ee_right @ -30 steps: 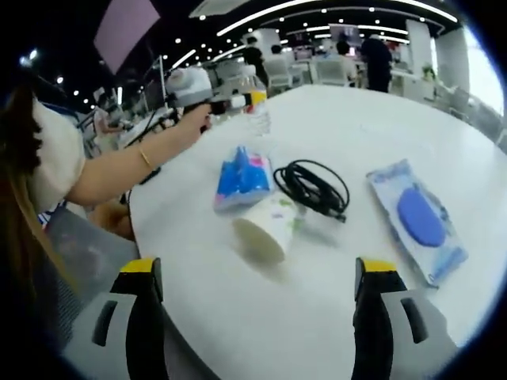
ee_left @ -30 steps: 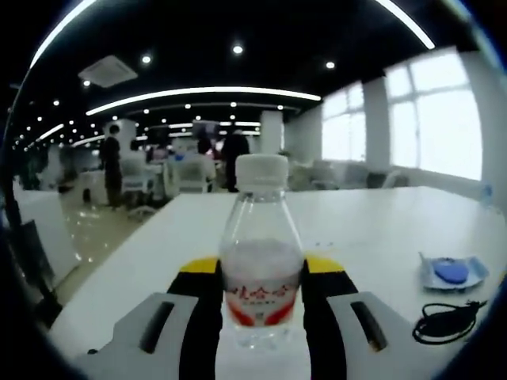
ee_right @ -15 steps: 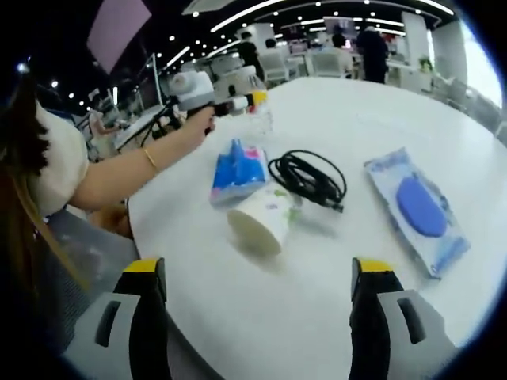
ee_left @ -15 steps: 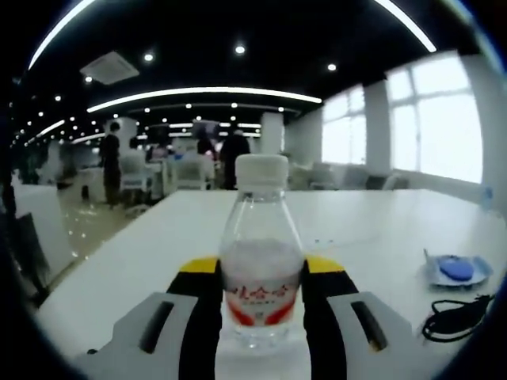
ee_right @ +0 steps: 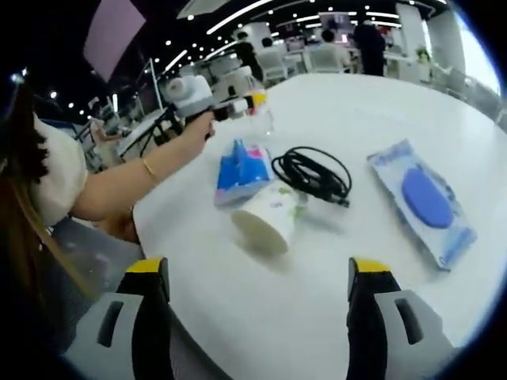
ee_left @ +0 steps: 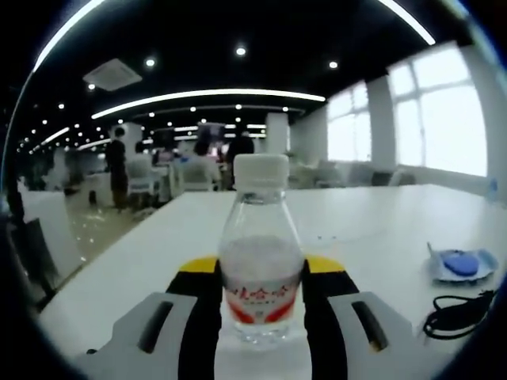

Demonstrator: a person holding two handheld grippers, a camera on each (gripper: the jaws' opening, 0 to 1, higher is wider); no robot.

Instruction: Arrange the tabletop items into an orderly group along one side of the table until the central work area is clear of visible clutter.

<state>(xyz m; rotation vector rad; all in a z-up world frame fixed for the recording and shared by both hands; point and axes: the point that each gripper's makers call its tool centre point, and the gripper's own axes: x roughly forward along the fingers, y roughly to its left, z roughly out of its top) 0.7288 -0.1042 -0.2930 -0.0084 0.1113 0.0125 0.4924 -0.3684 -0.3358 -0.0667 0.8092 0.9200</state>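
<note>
The bottle point(ee_left: 261, 253) stands upright on the white table point(ee_left: 372, 229), clamped between the jaws of the left gripper point(ee_left: 261, 273), which press against its sides at label height. It is clear plastic with a white cap and a red-and-white label; whether there is liquid in it I cannot tell.

From the right gripper view, the paper cup point(ee_right: 269, 219) lies tipped on its side, mouth toward the camera, and looks empty. Just behind it lies a blue tissue pack point(ee_right: 240, 172), touching or nearly touching the cup. A coiled black cable point(ee_right: 314, 176) sits just beside the cup, and a flat clear packet point(ee_right: 424, 202) with a blue oval thing inside lies apart from the cable. The right gripper point(ee_right: 257, 305) hangs above the near table edge with its jaws spread wide and nothing between them.

The right gripper view also takes in the person's hand point(ee_right: 192, 131) holding the left gripper by the far table edge, with the bottle small beyond it.

The left gripper view catches the cable and the packet low on its right side, well apart from the bottle.

Around us is an open office: strip lights and spotlights on a dark ceiling, bright windows, chairs, and people standing in the distance.
</note>
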